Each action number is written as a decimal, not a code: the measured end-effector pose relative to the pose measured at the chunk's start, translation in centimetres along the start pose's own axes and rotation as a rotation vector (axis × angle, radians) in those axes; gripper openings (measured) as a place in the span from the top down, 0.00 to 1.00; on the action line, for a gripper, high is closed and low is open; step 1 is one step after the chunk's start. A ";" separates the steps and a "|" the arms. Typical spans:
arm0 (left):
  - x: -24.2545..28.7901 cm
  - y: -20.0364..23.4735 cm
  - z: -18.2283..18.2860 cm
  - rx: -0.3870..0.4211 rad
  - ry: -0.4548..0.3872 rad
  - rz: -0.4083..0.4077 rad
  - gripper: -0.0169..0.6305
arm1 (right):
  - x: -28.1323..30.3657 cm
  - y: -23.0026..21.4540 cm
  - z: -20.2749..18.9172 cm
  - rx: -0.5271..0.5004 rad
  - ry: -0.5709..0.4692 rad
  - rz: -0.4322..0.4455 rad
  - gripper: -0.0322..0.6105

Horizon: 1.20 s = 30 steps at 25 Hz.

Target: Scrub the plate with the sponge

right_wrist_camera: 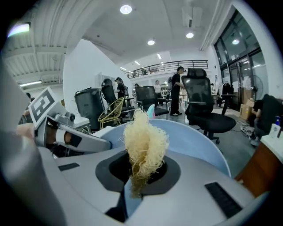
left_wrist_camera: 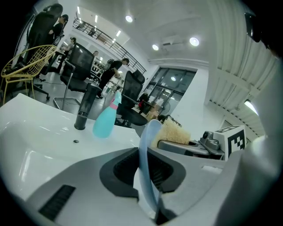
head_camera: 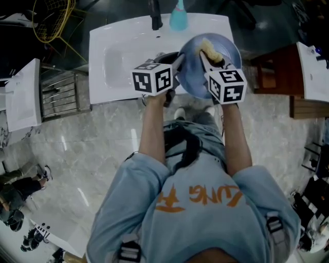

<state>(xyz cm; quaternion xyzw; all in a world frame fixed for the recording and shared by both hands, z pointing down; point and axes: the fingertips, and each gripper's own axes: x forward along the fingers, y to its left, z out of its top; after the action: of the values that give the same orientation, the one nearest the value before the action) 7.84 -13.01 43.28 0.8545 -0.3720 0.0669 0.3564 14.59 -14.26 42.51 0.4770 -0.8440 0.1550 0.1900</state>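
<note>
- Found the left gripper (left_wrist_camera: 148, 178) clamped on the lower rim of the plate (left_wrist_camera: 146, 154), jaws only narrowly apart, with the rim pinched between them.
- Recorded the plate as pale blue, held on edge and close to upright, seen edge-on along the left jaws.
- Placed the plate, from the head view, above the right end of the white sink (head_camera: 115, 64), over its front edge and clear of the basin.
- Found the right gripper (right_wrist_camera: 138, 176) closed on the sponge (right_wrist_camera: 144, 145), a pale yellow, stringy tuft standing up out of the jaws.
- Located the sponge at the hollow face of the plate, towards its upper part; could not settle whether touching or just beside.
- Noted both grippers level with each other at the plate, the left at its left rim and the right at its face, with the person's bare forearms behind them.
- Observed a dark faucet (head_camera: 155, 15) and a teal spray bottle (head_camera: 178, 16) side by side at the back of the sink.
- Logged a yellow wire chair (head_camera: 51, 20) beyond the sink's left end.
</note>
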 end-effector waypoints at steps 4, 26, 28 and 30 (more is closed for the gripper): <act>0.5 -0.3 -0.1 0.004 0.012 -0.010 0.91 | -1.0 -2.7 -0.8 0.042 0.005 -0.072 0.90; 1.2 0.7 -0.3 -0.053 -0.014 -0.002 0.91 | -4.4 -8.2 -3.3 0.074 0.037 -0.259 0.90; 1.0 1.0 -0.2 -0.068 -0.030 0.003 0.91 | -3.6 -6.0 -1.9 0.038 0.011 -0.185 0.90; 0.7 1.3 0.1 -0.078 -0.044 0.013 0.91 | -2.8 -3.4 -0.8 0.018 -0.009 -0.086 0.90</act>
<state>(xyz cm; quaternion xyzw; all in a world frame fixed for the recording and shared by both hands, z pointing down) 7.44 -14.10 44.24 0.8388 -0.3876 0.0358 0.3807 19.00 -13.51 42.20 0.5152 -0.8221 0.1523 0.1884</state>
